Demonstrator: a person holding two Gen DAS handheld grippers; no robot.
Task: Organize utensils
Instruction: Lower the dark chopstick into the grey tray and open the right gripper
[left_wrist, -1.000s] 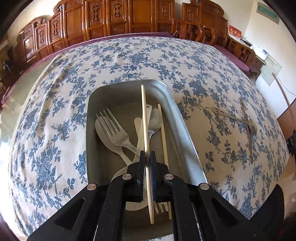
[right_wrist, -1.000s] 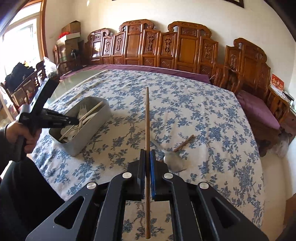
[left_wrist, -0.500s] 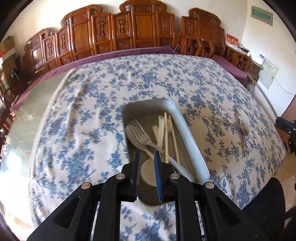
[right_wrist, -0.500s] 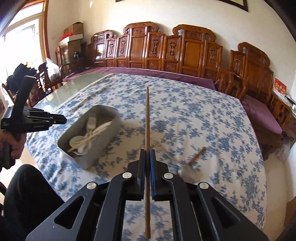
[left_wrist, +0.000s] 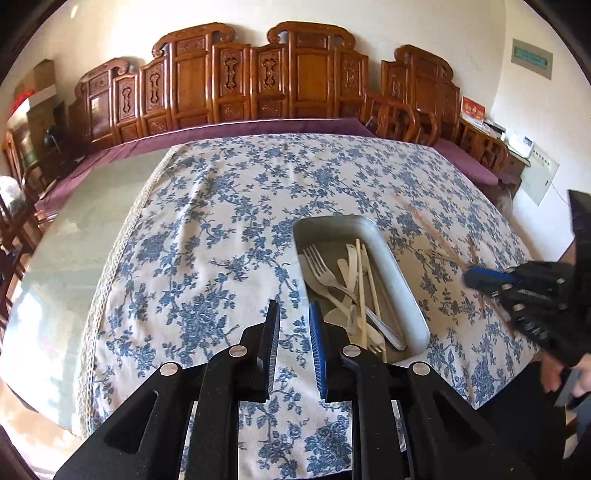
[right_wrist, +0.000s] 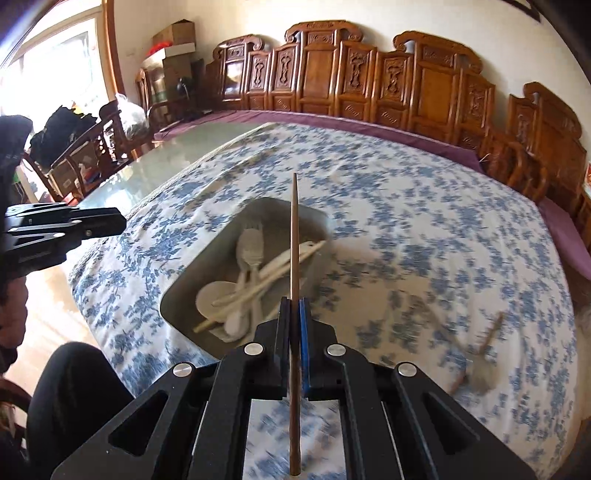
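Your right gripper (right_wrist: 294, 314) pinches a dark chopstick (right_wrist: 294, 236), its long axis pointing over the metal tray (right_wrist: 207, 258) just ahead. Your left gripper (left_wrist: 294, 325), jaws opening and empty, sits beside the tray's near end

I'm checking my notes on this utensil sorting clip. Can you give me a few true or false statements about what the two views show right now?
1. The right hand-held gripper is clamped on a thin brown wooden chopstick. True.
2. The left hand-held gripper holds a fork. False: nothing is between its jaws, which are opening.
3. The rectangular grey metal tray holds a silver metal fork and pale chopsticks. True.
4. The tray sits on bare glass. False: it rests on the blue-flowered white tablecloth.
5. Every utensil is in the tray. False: some utensils lie on the cloth to its right.
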